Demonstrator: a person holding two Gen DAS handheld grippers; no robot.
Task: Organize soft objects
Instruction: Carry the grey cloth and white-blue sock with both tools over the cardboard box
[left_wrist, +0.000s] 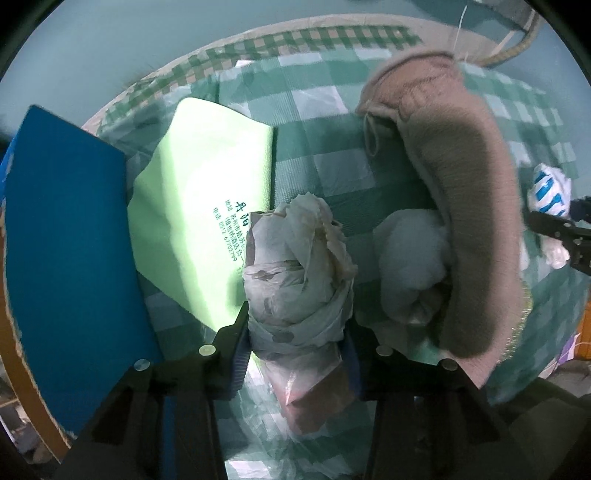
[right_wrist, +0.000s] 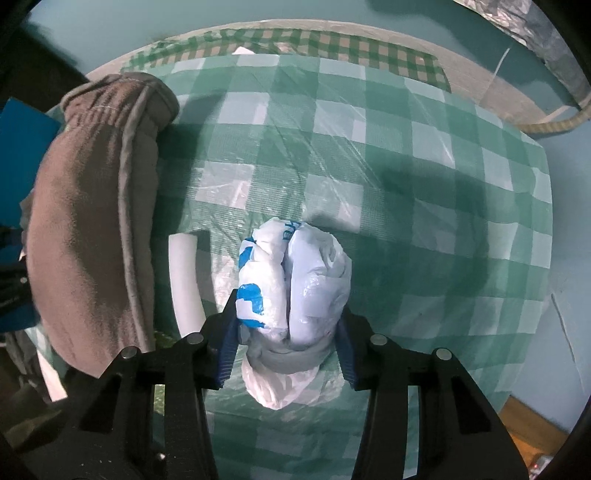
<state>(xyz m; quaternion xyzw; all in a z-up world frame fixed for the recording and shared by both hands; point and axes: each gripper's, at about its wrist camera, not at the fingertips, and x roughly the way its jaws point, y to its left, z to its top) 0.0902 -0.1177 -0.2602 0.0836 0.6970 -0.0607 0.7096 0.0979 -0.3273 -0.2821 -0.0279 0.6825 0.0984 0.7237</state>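
Your left tool (left_wrist: 295, 332) is clenched on a knotted, translucent grey plastic bag (left_wrist: 299, 273), its pads pressing both sides of the bundle just above the green checked tabletop (left_wrist: 317, 147). Your right tool (right_wrist: 286, 332) grips a second knotted bag, the white-and-blue one (right_wrist: 291, 280), the same way — pads squeezed into its sides, low over the cloth. Both tools point down, which suits soft bundles: a pinch at the waist keeps the slack plastic from slipping out, I'd judge.

Count what lies around: two knotted bags, one per tool; one brown fleece garment (right_wrist: 92, 229) lying between your two tools; one pale green bag with printed text (left_wrist: 207, 206) flat to the left; one blue board (left_wrist: 70, 258) at the far left edge; and one white roll (right_wrist: 184, 280) beside the fleece — a fluffy white lump (left_wrist: 410, 266) shows there from the left wrist, possibly the same item.
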